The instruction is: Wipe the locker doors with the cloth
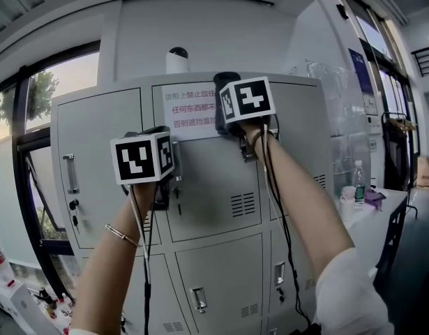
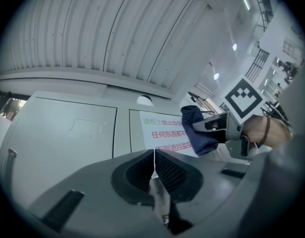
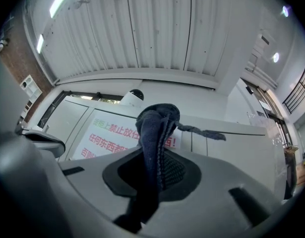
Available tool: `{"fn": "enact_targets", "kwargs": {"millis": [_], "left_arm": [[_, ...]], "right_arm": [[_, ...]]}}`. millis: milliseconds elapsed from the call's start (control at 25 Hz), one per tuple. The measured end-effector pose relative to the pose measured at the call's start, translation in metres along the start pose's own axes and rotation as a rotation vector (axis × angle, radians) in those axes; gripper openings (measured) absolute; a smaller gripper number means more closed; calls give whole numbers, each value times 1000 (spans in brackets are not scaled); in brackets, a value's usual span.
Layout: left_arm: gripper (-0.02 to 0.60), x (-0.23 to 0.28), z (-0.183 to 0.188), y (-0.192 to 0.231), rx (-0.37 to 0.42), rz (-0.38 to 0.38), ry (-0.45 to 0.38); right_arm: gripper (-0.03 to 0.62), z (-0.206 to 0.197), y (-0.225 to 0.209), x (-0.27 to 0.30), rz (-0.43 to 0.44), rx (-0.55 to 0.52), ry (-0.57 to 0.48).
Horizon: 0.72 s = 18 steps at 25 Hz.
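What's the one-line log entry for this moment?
right gripper shut on cloth | cloth at sign on locker door | left gripper shut

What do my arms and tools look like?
The left tool and right tool are grey with black ribbed pads; each carries a white cube of black square markers. Dark cables run down both arms. Right arm: white sleeve; left wrist: thin bracelet.

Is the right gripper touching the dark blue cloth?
Touching. The right gripper view shows the cloth pinched between the jaws of the right gripper.
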<state>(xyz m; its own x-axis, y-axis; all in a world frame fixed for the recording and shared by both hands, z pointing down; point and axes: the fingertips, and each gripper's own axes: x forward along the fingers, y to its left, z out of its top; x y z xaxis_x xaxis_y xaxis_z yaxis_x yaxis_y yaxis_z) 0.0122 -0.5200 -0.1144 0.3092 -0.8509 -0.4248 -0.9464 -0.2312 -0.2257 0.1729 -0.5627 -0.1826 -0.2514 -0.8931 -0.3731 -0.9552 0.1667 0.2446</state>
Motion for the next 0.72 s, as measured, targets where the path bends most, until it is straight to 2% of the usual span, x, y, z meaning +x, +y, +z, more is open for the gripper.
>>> {"fn": "enact_targets", "kwargs": {"millis": [360, 480, 720], "left_arm": [[9, 12, -1, -23, -8, -28, 0], [9, 13, -1, -29, -10, -37, 0], [9, 8, 3, -34, -13, -51, -2]], "right_arm": [[46, -14, -49, -8, -87, 11, 24], [46, -17, -54, -9, -103, -3, 30], [46, -13, -49, -21, -86, 41, -5]]}}
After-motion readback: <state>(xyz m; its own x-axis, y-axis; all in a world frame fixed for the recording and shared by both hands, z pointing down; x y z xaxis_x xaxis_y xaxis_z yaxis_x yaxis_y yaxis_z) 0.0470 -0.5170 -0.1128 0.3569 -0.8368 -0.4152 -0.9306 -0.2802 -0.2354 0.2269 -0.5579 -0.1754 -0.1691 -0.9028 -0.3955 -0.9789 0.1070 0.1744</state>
